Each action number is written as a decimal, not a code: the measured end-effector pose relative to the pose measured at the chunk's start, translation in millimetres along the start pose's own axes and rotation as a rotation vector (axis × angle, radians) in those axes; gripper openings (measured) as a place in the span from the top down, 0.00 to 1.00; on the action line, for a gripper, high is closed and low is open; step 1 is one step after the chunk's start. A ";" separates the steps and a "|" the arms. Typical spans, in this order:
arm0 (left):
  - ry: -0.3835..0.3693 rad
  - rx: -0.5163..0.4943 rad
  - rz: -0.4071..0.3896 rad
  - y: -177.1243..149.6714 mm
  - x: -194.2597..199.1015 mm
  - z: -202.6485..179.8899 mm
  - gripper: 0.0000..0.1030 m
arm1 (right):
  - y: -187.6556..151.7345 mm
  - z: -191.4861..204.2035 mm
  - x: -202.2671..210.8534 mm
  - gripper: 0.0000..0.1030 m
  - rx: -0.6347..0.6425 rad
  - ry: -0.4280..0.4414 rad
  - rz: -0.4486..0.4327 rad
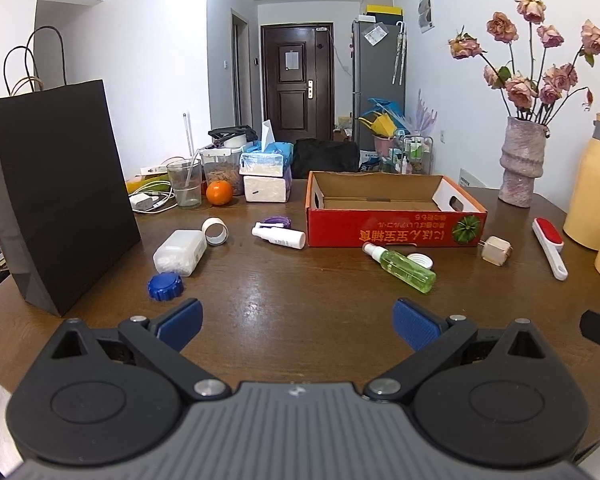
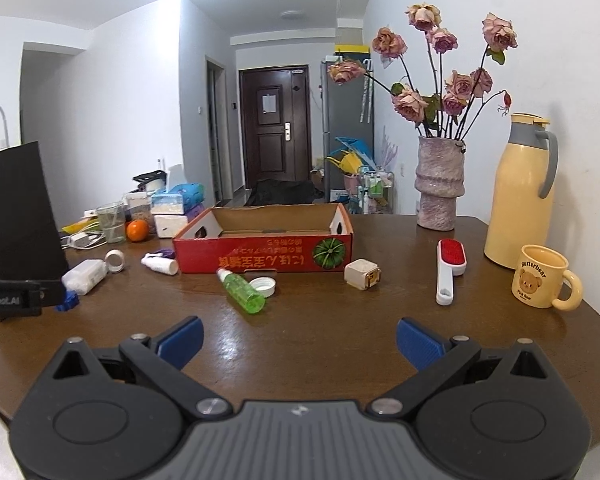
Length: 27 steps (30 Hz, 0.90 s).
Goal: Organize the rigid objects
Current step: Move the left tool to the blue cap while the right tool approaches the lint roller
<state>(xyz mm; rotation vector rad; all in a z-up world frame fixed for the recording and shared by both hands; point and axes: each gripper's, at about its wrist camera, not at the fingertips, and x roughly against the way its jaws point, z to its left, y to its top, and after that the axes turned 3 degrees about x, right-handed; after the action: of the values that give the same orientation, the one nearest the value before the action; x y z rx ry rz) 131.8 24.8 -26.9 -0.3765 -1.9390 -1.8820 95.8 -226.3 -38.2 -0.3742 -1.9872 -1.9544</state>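
Mug (image 2: 538, 276) reads "Butterbear"; red box (image 2: 264, 258) carries upside-down orange print.

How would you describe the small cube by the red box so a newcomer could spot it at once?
Start at the red box in the middle of the table. Just off its front right corner, between the box and the lint brush, lies the cube. It is the only cream block there, with metal prongs on one face, unlike the green bottle and white cap to its left.
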 end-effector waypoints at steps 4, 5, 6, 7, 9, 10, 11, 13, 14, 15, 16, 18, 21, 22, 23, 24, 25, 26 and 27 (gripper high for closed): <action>0.016 0.009 0.004 6.2 -17.3 5.0 0.00 | 3.5 -3.7 -16.5 0.00 0.001 -0.018 -0.010; 0.023 0.014 0.004 7.7 -22.1 6.9 0.00 | 4.7 -5.5 -20.4 0.00 0.003 -0.023 -0.010; 0.025 0.019 0.001 8.9 -25.3 8.2 0.00 | 5.9 -6.9 -24.4 0.00 0.004 -0.028 -0.009; 0.026 0.025 -0.004 10.3 -28.8 9.8 0.00 | 6.6 -8.2 -28.2 0.00 0.004 -0.031 -0.009; 0.038 0.037 -0.002 13.1 -37.0 13.9 0.00 | 8.5 -11.2 -36.4 0.00 0.004 -0.037 -0.011; 0.043 0.040 0.000 14.7 -41.0 15.6 0.00 | 9.3 -13.3 -40.8 0.00 0.004 -0.039 -0.013; 0.044 0.043 0.001 16.5 -45.3 17.5 0.00 | 9.5 -15.1 -44.1 0.00 0.004 -0.041 -0.013; 0.050 0.046 -0.001 20.1 -53.1 21.4 0.00 | 11.5 -19.2 -52.6 0.00 0.000 -0.049 -0.012; 0.058 0.049 -0.002 21.9 -57.4 23.7 0.00 | 12.6 -21.7 -56.7 0.00 -0.001 -0.054 -0.014; 0.063 0.051 -0.005 23.4 -60.4 25.4 0.00 | 13.1 -23.8 -60.4 0.00 -0.002 -0.058 -0.015; 0.066 0.055 -0.008 25.4 -63.8 28.0 0.00 | 14.1 -26.5 -64.4 0.00 -0.006 -0.063 -0.017; 0.081 0.061 -0.017 30.2 -70.6 33.1 0.00 | 15.5 -32.1 -72.1 0.00 -0.014 -0.073 -0.019; 0.113 0.063 -0.031 38.3 -81.7 40.9 0.00 | 18.5 -41.1 -84.2 0.00 -0.015 -0.093 -0.022; 0.124 0.065 -0.030 40.6 -85.6 43.4 0.00 | 19.4 -44.2 -88.4 0.00 -0.013 -0.102 -0.025; 0.130 0.068 -0.031 43.0 -89.6 46.7 0.00 | 20.4 -47.9 -92.6 0.00 -0.014 -0.112 -0.027; 0.134 0.068 -0.033 45.2 -93.2 49.0 0.00 | 21.6 -51.9 -96.7 0.00 -0.018 -0.119 -0.028; 0.144 0.068 -0.033 47.2 -96.5 51.5 0.00 | 22.3 -55.2 -100.0 0.00 -0.021 -0.123 -0.027; 0.155 0.068 -0.033 49.3 -100.1 53.9 0.00 | 23.3 -59.1 -103.8 0.00 -0.023 -0.126 -0.026; 0.161 0.068 -0.036 51.4 -102.8 57.0 0.00 | 24.6 -62.9 -107.2 0.00 -0.025 -0.133 -0.025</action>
<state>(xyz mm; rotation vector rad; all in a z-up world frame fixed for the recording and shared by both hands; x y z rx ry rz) 240.2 93.3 -29.8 -0.1655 -1.9074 -1.8039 206.7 -284.1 -59.2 -0.5001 -2.0590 -2.0198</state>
